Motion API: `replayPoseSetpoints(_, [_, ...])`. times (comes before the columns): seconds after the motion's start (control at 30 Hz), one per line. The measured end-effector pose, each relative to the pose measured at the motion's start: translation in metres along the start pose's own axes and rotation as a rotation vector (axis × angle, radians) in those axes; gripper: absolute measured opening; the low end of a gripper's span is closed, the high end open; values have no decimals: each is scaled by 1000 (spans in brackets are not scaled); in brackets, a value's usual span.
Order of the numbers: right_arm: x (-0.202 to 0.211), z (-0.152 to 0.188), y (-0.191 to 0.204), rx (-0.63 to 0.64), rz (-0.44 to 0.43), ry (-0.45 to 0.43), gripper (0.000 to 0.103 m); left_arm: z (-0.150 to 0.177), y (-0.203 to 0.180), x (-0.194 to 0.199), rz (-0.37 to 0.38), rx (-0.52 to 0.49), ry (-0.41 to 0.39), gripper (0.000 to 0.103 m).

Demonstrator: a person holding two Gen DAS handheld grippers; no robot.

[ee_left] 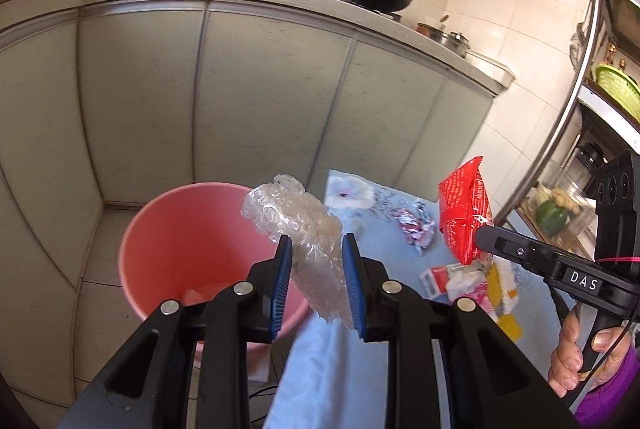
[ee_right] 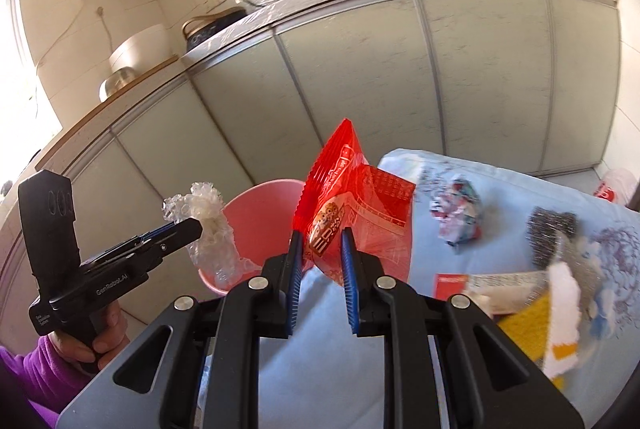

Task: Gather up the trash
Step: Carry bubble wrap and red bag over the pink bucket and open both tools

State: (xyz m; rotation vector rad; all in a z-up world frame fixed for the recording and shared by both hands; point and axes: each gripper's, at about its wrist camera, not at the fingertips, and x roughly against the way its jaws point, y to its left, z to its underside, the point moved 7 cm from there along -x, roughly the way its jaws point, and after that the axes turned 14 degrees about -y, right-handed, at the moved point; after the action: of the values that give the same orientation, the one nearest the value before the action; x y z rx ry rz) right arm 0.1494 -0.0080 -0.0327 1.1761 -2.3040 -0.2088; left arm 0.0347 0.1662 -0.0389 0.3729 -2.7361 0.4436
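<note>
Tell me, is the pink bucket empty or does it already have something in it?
Not empty. The left wrist view shows a pale pinkish scrap low inside the pink bucket; what that scrap is, I cannot tell.

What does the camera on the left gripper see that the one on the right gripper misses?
Only the left wrist view shows a green basket on a shelf and a green pepper below it. Only the right wrist view shows a steel scourer and a white rice cooker. Both show the pink bucket, the bubble wrap in the left gripper, and the red snack bag in the right gripper.
</note>
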Motion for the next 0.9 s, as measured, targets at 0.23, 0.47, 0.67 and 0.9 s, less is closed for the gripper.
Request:
replayPoseSetpoints(0.23, [-43,4,37,12,-94,69,19,6,37,-1,-84,3,-2,25])
replayPoseSetpoints(0.47, [-82,17,68,38,-152,140,19,19,66,-8,-142,34,22,25])
replayPoseSetpoints(0.67, [-110,32,81,38,-168,190,19,31,83,-15,-168,46,45,25])
replayPoseSetpoints(0.9, [-129,46,79,15,-167,241,19,40,97,-24,-201,46,66,26])
